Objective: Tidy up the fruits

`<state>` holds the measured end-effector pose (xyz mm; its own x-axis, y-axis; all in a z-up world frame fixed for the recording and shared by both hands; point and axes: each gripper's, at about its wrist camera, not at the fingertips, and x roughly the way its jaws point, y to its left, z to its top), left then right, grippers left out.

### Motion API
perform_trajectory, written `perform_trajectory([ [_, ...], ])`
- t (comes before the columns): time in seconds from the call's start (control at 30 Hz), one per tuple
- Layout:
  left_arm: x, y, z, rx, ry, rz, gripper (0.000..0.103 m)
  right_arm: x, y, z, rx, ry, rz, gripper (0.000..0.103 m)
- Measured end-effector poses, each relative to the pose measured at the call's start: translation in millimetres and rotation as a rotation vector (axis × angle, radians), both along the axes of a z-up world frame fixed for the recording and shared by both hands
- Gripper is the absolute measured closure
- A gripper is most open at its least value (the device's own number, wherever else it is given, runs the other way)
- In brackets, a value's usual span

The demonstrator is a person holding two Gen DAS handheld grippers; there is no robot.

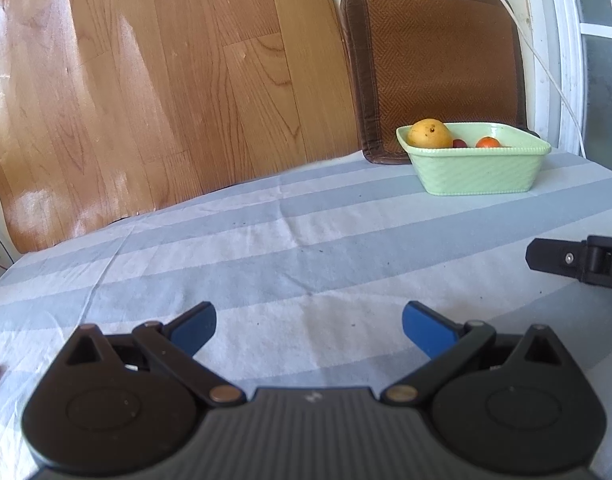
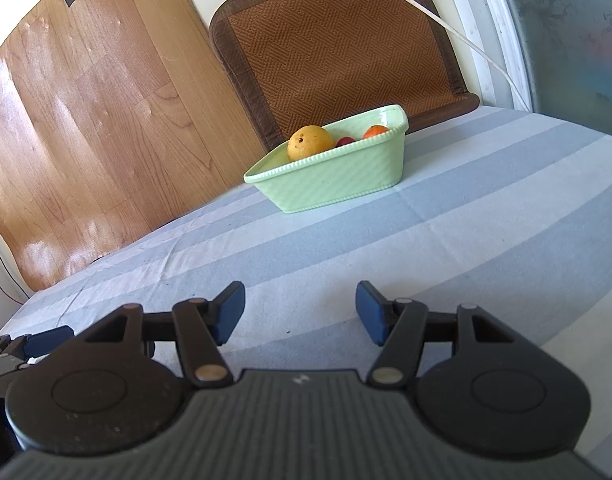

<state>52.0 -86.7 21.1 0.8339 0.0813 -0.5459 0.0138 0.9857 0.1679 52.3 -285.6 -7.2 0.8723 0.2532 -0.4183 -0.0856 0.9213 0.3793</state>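
While both tools tilt down over the striped cloth [image 1: 306, 216], the left gripper [image 1: 309, 330] and the right gripper [image 2: 300, 312] stand with jaws apart, nothing between them. Fruit — a yellow one [image 2: 309, 142] and an orange one [image 2: 374, 131] — sits in the green basket [image 2: 337, 184] by the woven mat [image 2: 337, 40]. No readable writing.

Both wrist views toward basket [image 1: 477, 172]
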Motion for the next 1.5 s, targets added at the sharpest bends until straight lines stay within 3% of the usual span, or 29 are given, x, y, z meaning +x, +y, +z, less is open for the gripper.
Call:
perform_trajectory([
  [0.27, -8, 8, 10, -0.085, -0.071, -0.026, 0.000, 0, 0, 0, -0.003, 0.001, 0.001, 0.039],
  [0.4, -12, 5, 11, -0.080, -0.100, -0.045, 0.000, 0, 0, 0, -0.008, 0.000, 0.002, 0.039],
  [0.8, -7, 3, 4, -0.095, -0.042, -0.064, 0.000, 0, 1, 0, -0.009, 0.000, 0.003, 0.039],
  [1.5, -6, 2, 2, -0.078, -0.028, -0.054, 0.000, 0, 2, 0, -0.010, 0.002, 0.011, 0.039],
])
